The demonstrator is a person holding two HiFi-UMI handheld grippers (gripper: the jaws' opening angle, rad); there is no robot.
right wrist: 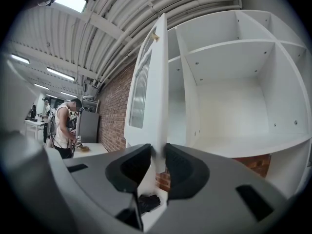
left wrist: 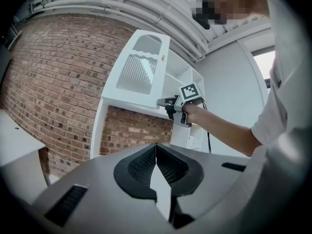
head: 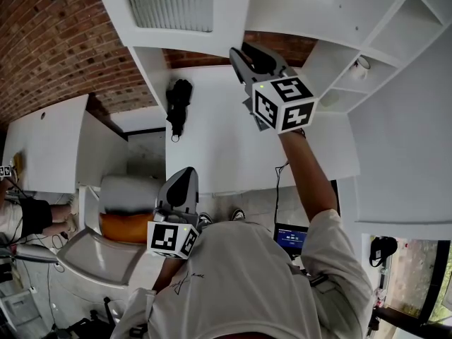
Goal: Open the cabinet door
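Note:
The white cabinet door (head: 176, 6) with a ribbed glass panel stands swung out from the shelf unit. In the right gripper view the door (right wrist: 146, 91) is seen edge-on, and my right gripper (right wrist: 157, 152) is shut on its lower corner, a pad against each face. The head view shows that right gripper (head: 240, 54) raised at arm's length to the door's bottom edge. My left gripper (head: 185, 175) hangs low near my body, shut and holding nothing; in its own view the left gripper (left wrist: 156, 147) has both tips touching. From there I see the right gripper (left wrist: 163, 102) at the door (left wrist: 139, 67).
Bare white shelves (right wrist: 234, 101) lie behind the door. Below is a white desk (head: 226, 140) with a black object (head: 179, 104) on it. A brick wall (head: 63, 34) runs to the left. A person (right wrist: 63, 126) stands far off at a table.

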